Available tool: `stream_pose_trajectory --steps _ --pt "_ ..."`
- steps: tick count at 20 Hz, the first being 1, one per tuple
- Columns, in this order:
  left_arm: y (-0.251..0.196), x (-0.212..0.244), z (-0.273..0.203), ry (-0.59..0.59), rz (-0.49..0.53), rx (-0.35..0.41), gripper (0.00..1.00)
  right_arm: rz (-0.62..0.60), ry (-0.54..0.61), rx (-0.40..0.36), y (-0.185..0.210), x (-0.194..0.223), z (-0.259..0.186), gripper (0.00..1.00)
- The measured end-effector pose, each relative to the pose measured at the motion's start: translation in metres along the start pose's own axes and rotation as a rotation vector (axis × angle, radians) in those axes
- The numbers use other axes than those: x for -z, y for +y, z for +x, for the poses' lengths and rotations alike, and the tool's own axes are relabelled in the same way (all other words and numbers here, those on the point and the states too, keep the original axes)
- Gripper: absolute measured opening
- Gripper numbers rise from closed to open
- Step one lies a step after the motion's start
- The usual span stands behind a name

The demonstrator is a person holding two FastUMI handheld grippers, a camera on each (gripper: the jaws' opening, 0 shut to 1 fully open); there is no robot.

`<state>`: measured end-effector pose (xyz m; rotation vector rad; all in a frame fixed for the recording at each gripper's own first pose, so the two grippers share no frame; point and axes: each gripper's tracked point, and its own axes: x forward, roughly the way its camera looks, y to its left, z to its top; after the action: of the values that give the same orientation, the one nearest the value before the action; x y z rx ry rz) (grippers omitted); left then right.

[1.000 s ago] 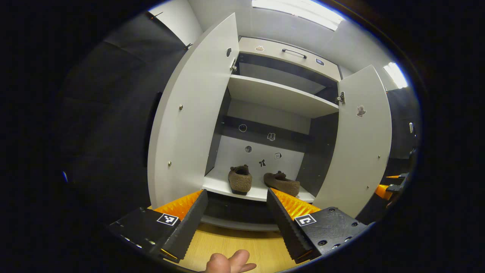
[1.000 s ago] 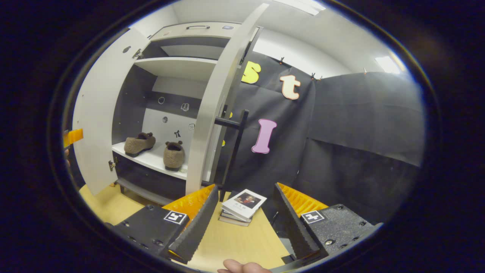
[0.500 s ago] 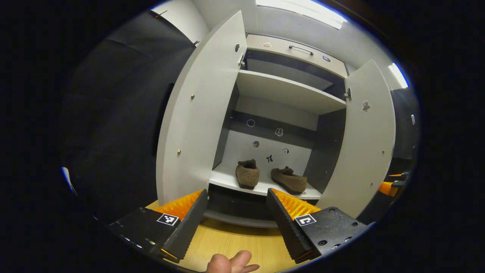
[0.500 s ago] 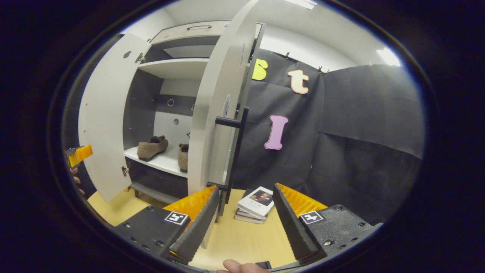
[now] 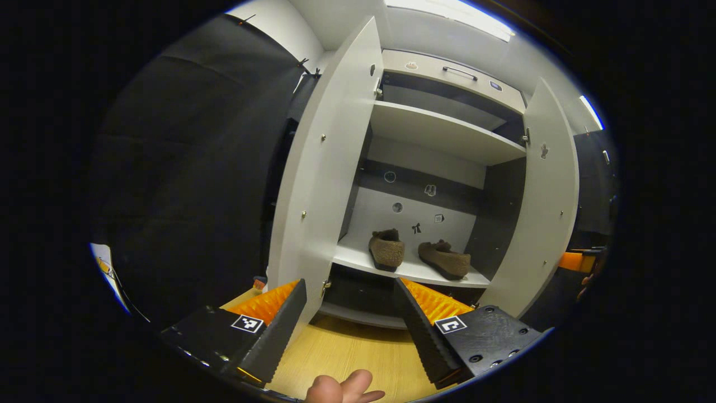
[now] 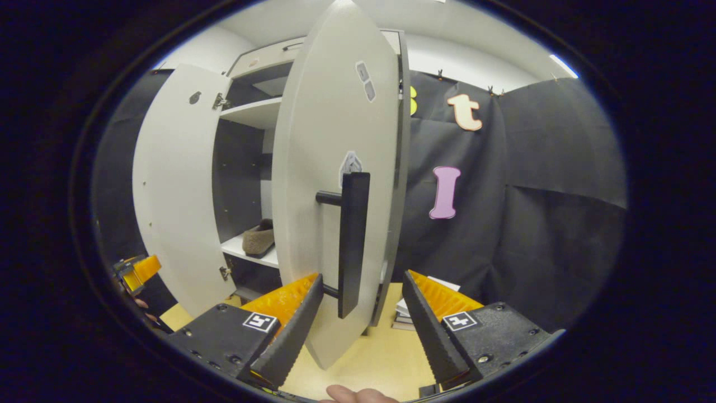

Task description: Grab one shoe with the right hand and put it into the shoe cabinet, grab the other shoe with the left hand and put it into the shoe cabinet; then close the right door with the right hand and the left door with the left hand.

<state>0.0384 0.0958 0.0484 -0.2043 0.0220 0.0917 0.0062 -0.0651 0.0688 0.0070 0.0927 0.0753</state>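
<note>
Here, both shoes are sitting inside the cabinet, so the doors are what is left.
Right claw point(image 6: 361, 319): spread wide, holding nothing, facing the right door's outer side.
Right door point(image 6: 330, 184): standing ajar just ahead of the claw; likely a stiff, light panel swinging on hinges.
Handle point(image 6: 352, 240): upright dark bar between and just beyond the fingers; a likely place to push or grip.
Left claw point(image 5: 349, 324): also spread wide and holding nothing.
Left door point(image 5: 324, 168): standing open ahead, to the claw's left.
Shoes point(image 5: 387, 250): resting side by side on the lower shelf point(image 5: 358, 260), ahead of the left claw; looking soft and fuzzy.
</note>
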Motion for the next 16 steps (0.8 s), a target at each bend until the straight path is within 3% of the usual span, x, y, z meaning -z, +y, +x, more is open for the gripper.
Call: stream_pose_trajectory --steps 5,16 --pt "0.017 0.001 -0.020 -0.011 0.050 -0.032 0.95 0.042 0.010 -0.072 0.029 -0.007 0.024 0.93" --pt "0.043 0.003 -0.049 -0.019 0.096 -0.132 0.95 -0.048 0.050 -0.252 0.107 0.010 0.068 0.93"
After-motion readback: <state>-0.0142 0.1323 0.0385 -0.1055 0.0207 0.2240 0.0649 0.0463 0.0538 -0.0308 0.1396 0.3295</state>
